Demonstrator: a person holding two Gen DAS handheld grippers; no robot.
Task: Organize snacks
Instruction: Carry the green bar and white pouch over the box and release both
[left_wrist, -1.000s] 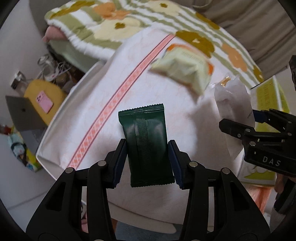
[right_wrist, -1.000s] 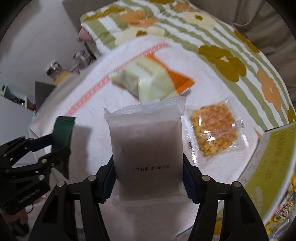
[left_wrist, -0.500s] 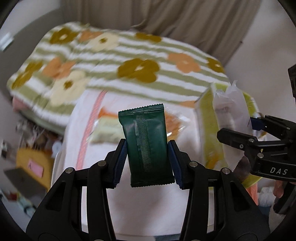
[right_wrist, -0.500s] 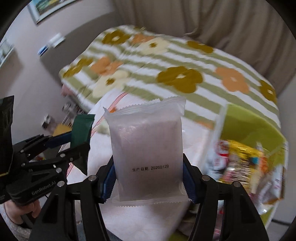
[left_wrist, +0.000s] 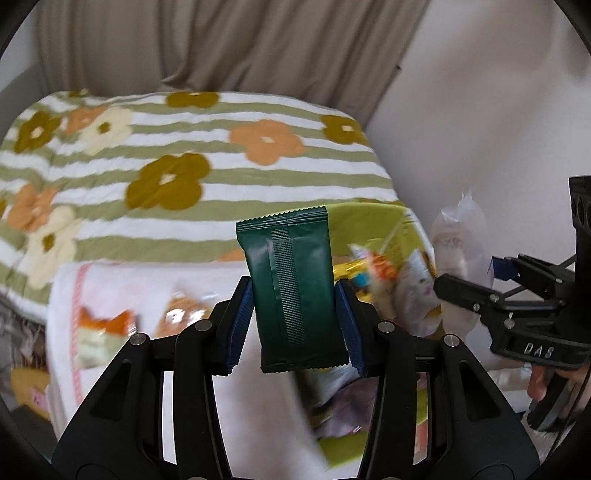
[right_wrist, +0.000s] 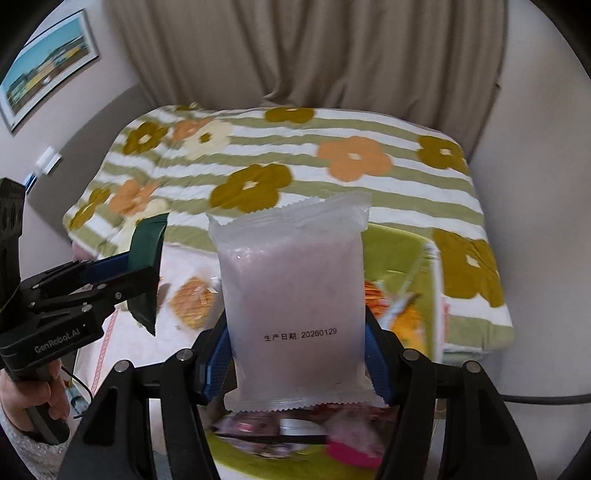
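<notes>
My left gripper (left_wrist: 295, 325) is shut on a dark green snack packet (left_wrist: 291, 280), which stands upright between the blue pads. Beyond and to the right of it is an open lime-green box (left_wrist: 369, 221) holding several snack packs. My right gripper (right_wrist: 295, 354) is shut on a frosted white packet (right_wrist: 295, 295) with a printed date, held over the same green box (right_wrist: 391, 251). Each gripper shows in the other's view: the right gripper (left_wrist: 476, 284) with its white packet (left_wrist: 458, 236), and the left gripper (right_wrist: 122, 273) with its green packet (right_wrist: 147, 273).
A white cloth with a pink stripe (left_wrist: 147, 280) carries an orange-and-green packet (left_wrist: 99, 332) and a clear cracker packet (right_wrist: 192, 302). Behind lies a bed with a striped flower blanket (left_wrist: 166, 177), then a beige curtain (right_wrist: 295, 55). A hand (right_wrist: 22, 398) holds the left gripper's handle.
Both grippers have risen and swung from above the white cloth towards the green box, each keeping its packet. The views now tilt up to the bed and curtain.
</notes>
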